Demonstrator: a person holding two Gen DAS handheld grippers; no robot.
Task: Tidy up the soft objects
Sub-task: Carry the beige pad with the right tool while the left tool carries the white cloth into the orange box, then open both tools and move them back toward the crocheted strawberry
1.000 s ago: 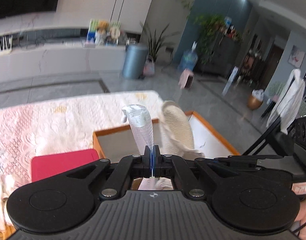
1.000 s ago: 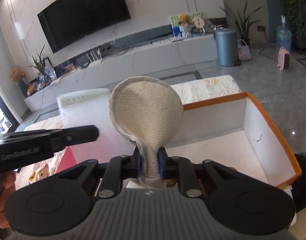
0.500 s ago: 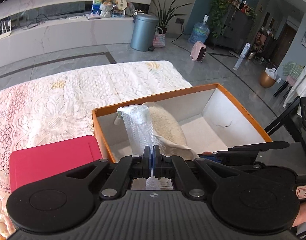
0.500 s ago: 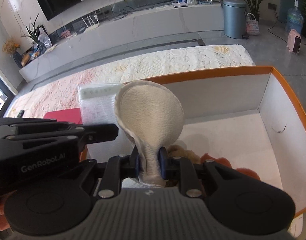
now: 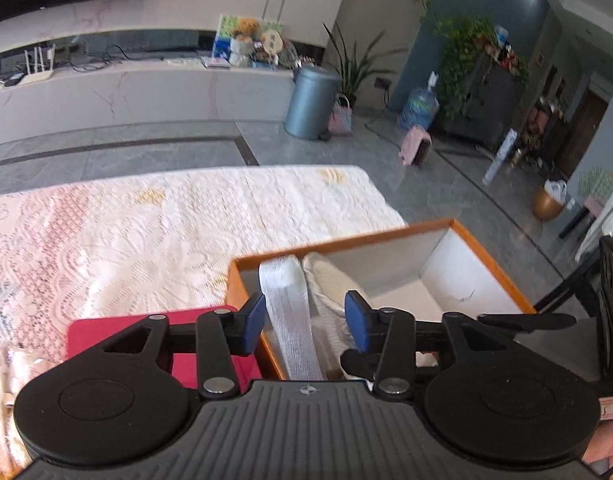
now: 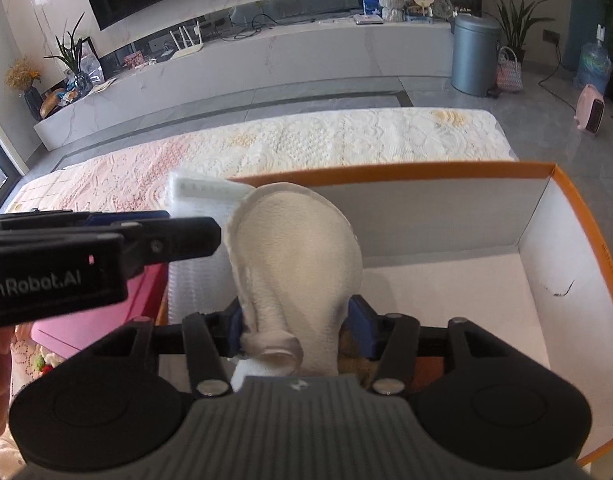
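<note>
An orange-rimmed cardboard box [image 5: 490, 260] with white inside stands on the lace-covered table; it also shows in the right wrist view [image 6: 578, 216]. A white bubble-wrap sheet [image 5: 290, 312] stands on edge against the box's left wall, also seen in the right wrist view [image 6: 198, 216]. A cream padded slipper [image 6: 298, 264] stands beside it [image 5: 330, 284]. My left gripper [image 5: 304, 322] is open, its blue pads apart on either side of the sheet. My right gripper [image 6: 296, 330] is open, pads loosely beside the slipper's heel. Brown and orange soft things lie low in the box, mostly hidden.
A red flat case [image 5: 186, 344] lies on the table left of the box, pink in the right wrist view [image 6: 94, 320]. The lace tablecloth [image 5: 146, 240] stretches to the left and back. A chair stands at the right edge [image 5: 578, 292].
Both grippers have opened. The left one let go of the bubble wrap and the right one let go of the slipper; both items now stand in the box's left end.
</note>
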